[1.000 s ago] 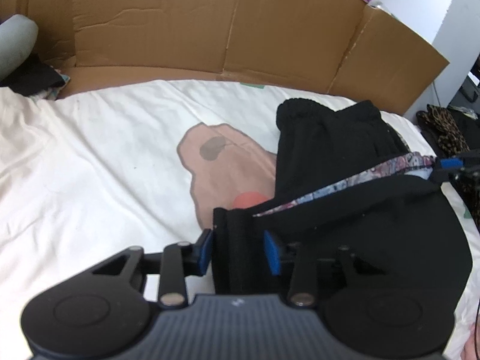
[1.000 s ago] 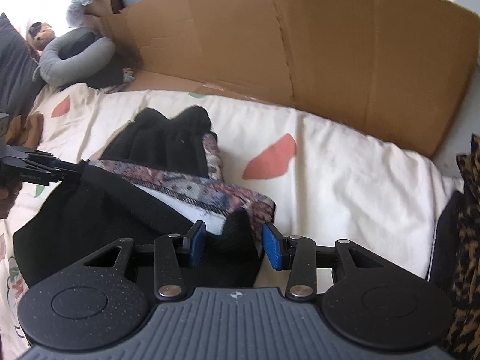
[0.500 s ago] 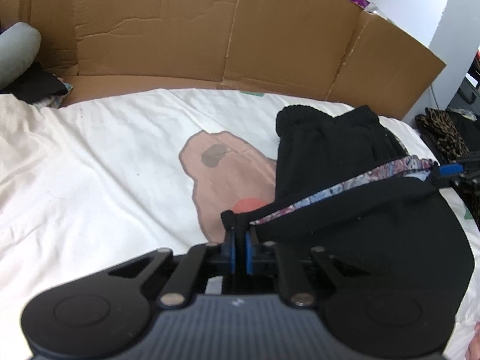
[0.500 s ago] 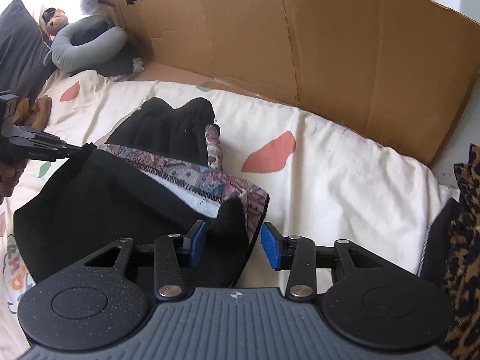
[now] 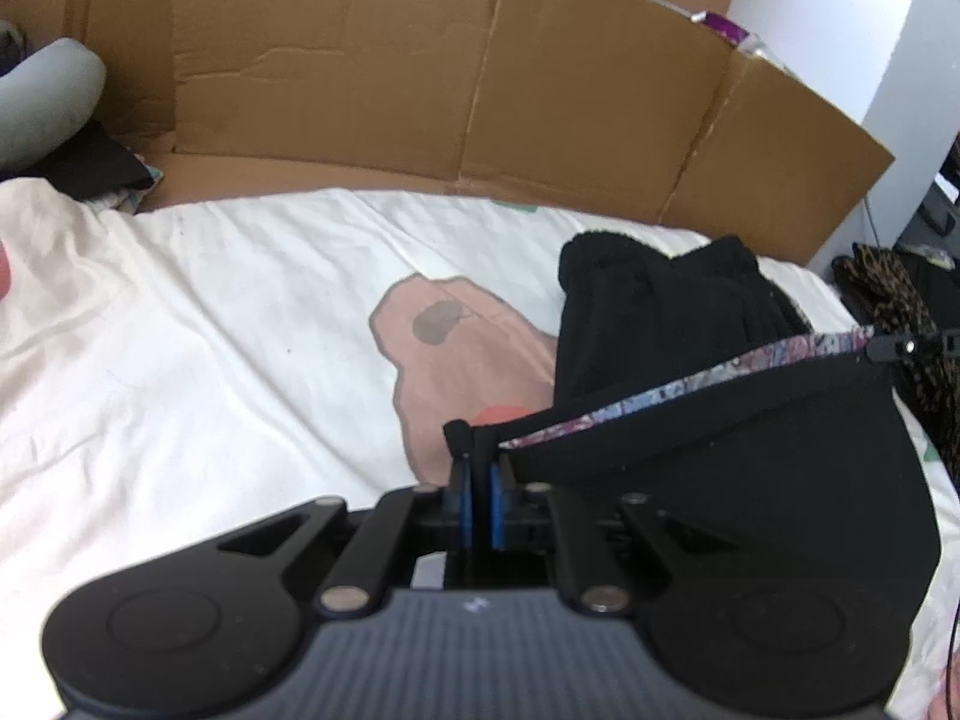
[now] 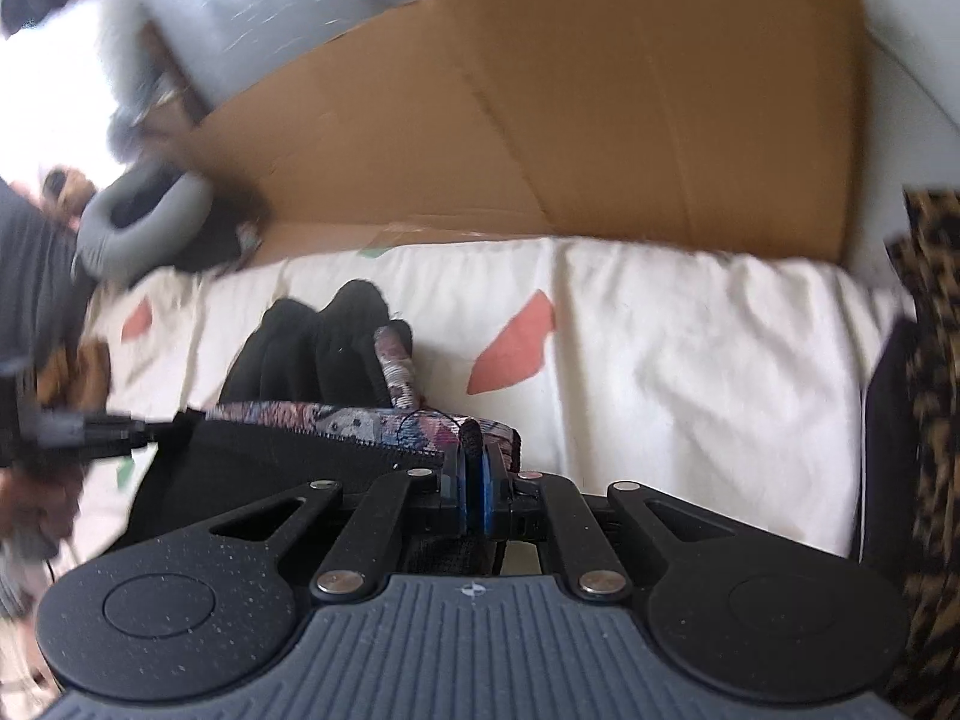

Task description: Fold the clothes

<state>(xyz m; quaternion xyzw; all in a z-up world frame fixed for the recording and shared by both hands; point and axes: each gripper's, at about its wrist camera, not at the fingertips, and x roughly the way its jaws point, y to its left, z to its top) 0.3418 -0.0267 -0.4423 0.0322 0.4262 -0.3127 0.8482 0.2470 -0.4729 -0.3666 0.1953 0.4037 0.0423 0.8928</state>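
Note:
A black garment [image 5: 720,450] with a patterned inner lining [image 5: 690,384] lies on the white bed sheet [image 5: 210,330], and its near edge is stretched between my two grippers. My left gripper [image 5: 478,462] is shut on the left corner of that edge. In the left wrist view my right gripper [image 5: 894,348] pinches the far right corner. In the right wrist view my right gripper [image 6: 474,462] has its jaws closing tight on the patterned hem [image 6: 360,420], with black fabric [image 6: 288,462] below it. My left gripper [image 6: 108,426] appears blurred at the left edge, still gripping the cloth.
A cardboard wall [image 5: 420,90] [image 6: 540,120] runs along the back of the bed. A grey neck pillow [image 6: 138,228] [image 5: 42,102] lies at the far left. Leopard-print cloth [image 6: 930,360] [image 5: 900,300] sits at the right edge. The sheet has coloured patches [image 6: 516,342].
Both grippers closed from open onto the garment's edge, the left first and the right after. The right wrist view has tilted and blurred as that hand rolled.

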